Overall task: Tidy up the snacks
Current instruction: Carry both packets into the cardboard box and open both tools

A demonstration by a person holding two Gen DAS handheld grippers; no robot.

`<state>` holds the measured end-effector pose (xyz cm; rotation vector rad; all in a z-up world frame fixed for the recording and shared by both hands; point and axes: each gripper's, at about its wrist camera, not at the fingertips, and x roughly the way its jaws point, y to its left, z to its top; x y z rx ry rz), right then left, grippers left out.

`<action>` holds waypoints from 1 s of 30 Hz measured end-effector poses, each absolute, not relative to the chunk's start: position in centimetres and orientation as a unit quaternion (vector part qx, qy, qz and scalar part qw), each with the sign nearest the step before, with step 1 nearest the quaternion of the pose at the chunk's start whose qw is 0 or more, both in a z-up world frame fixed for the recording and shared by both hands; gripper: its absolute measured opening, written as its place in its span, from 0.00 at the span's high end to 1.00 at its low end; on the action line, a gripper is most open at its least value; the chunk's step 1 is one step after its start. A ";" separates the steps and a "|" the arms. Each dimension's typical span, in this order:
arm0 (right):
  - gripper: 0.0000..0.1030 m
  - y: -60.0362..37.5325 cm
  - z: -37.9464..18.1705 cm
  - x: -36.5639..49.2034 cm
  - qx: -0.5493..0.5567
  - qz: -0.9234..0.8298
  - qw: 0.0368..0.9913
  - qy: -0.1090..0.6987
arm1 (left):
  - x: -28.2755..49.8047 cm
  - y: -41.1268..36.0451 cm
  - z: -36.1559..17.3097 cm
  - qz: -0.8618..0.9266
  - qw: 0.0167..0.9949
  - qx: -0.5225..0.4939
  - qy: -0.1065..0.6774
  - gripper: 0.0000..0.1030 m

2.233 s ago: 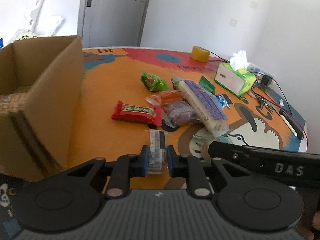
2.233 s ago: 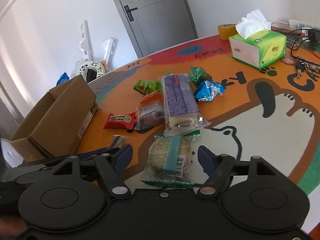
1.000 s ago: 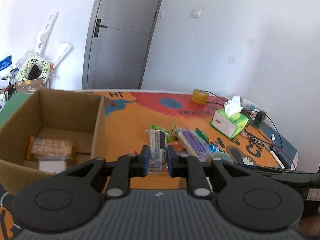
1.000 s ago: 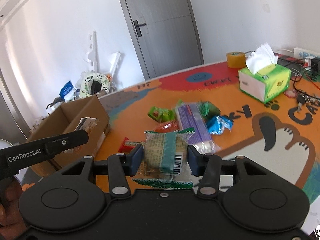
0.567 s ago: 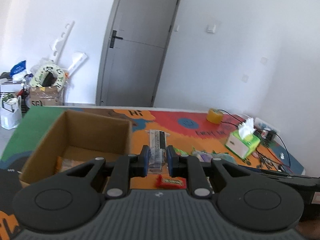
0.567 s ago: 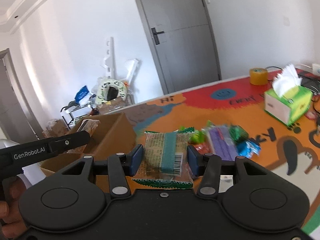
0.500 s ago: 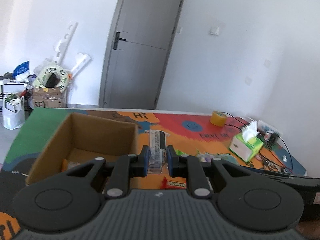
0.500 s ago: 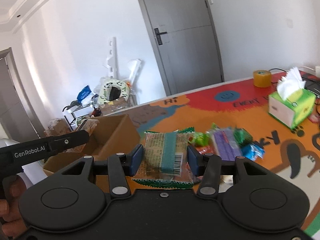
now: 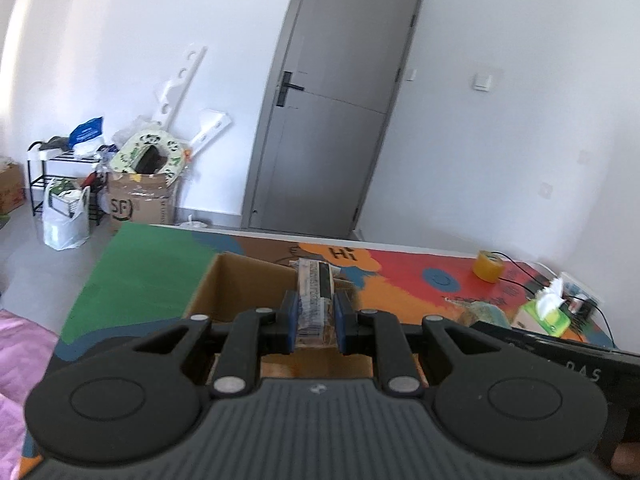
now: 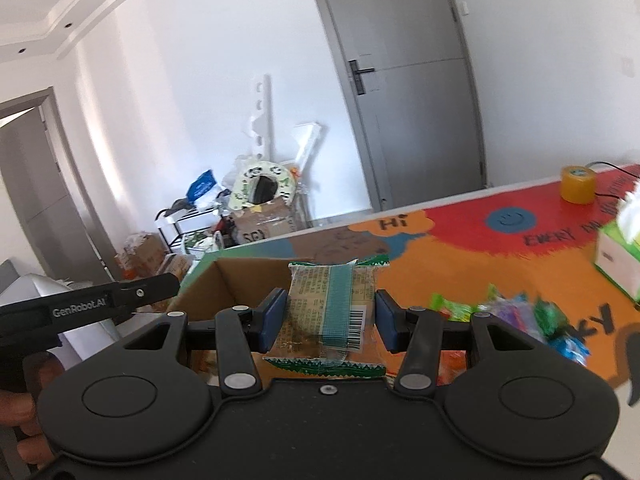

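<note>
In the left wrist view, the left gripper (image 9: 316, 316) is sitting in the lower middle of the frame, and its blue pads are pressing from both sides on a narrow clear snack packet (image 9: 315, 300) with a dark stripe. The jaws are almost fully together, with only the thin packet between them. Just behind the packet, the open cardboard box (image 9: 244, 284) is standing on the colourful mat (image 9: 404, 280). The far rim and left wall of the box are showing above the gripper, while its near edge is hiding behind the fingers. To the left of the box, the green part of the mat is lying bare up to the table edge. At the right of the frame, a yellow tape roll (image 9: 489, 266) and a green tissue box (image 9: 545, 316) are standing well apart from the cardboard box.

In the right wrist view, the right gripper (image 10: 331, 322) is holding a wider green-edged snack packet (image 10: 332, 312) with a teal band and a barcode. Its jaws are standing partly open, as wide as the packet, with both pads touching its sides. The cardboard box (image 10: 240, 280) is showing behind and to the left of this packet, its top open. The loose snacks (image 10: 520, 316) are lying blurred in the lower right, on the orange area. The body of the left gripper (image 10: 92, 300) is crossing the left middle of the frame, near the left rim of the box, and a hand (image 10: 20, 408) is showing at the lower left edge.
</note>
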<state>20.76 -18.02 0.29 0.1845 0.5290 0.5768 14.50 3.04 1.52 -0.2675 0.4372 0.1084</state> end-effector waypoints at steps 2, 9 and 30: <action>0.53 -17.1 0.4 21.1 0.087 0.289 0.917 0.259 | 14.8 3.9 1.3 0.061 0.964 -0.136 0.221 0.83; 0.53 -14.1 0.5 21.9 0.075 0.317 0.906 0.270 | 15.3 5.8 0.6 0.072 0.956 -0.151 0.240 0.82; 0.42 -12.5 0.8 21.6 0.076 0.346 0.884 0.305 | 13.1 7.9 1.8 0.114 0.946 -0.170 0.251 0.35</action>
